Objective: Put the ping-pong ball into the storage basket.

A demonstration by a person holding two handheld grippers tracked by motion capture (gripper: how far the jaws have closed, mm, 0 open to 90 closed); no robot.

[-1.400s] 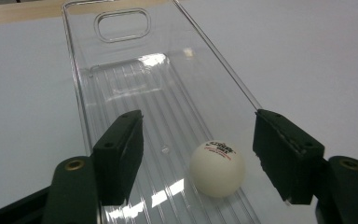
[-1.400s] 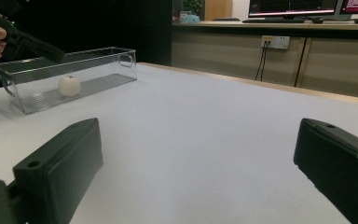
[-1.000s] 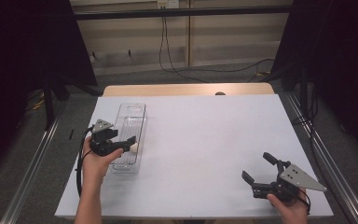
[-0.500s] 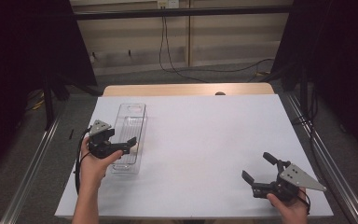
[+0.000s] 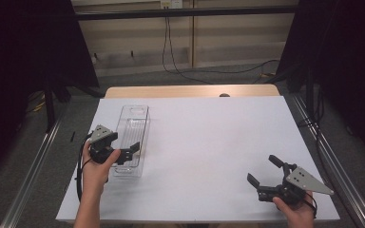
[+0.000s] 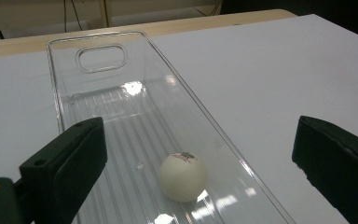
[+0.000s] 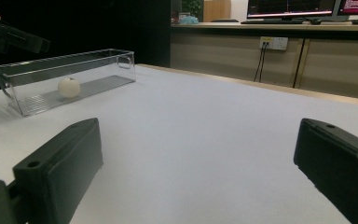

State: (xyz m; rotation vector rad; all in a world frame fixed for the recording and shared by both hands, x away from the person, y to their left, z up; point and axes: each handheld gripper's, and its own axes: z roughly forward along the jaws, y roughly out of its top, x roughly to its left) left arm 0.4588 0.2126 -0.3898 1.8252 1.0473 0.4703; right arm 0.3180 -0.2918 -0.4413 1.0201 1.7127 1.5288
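A clear plastic tray (image 5: 134, 124) lies lengthwise on the left of the white table. A white ball (image 6: 182, 177) rests loose on its ribbed floor near the near end, also seen as the ball (image 7: 69, 87) in the right gripper view. My left gripper (image 5: 127, 153) hovers over the tray's near end. Its jaws have just been opening and stand wide; the ball lies below and between them, untouched. My right gripper (image 5: 262, 169) sits low at the table's front right, open, with nothing between its jaws.
The tray (image 6: 121, 70) has a handle cut-out at its far end. A wooden strip (image 5: 190, 91) edges the table's far side, with metal rails along both sides. Cables hang down the back wall. The left gripper (image 7: 14, 37) shows at the top left of the right gripper view.
My left gripper's jaws have spread wider above the tray's near end, and the hand has shifted slightly. The right gripper has not moved.
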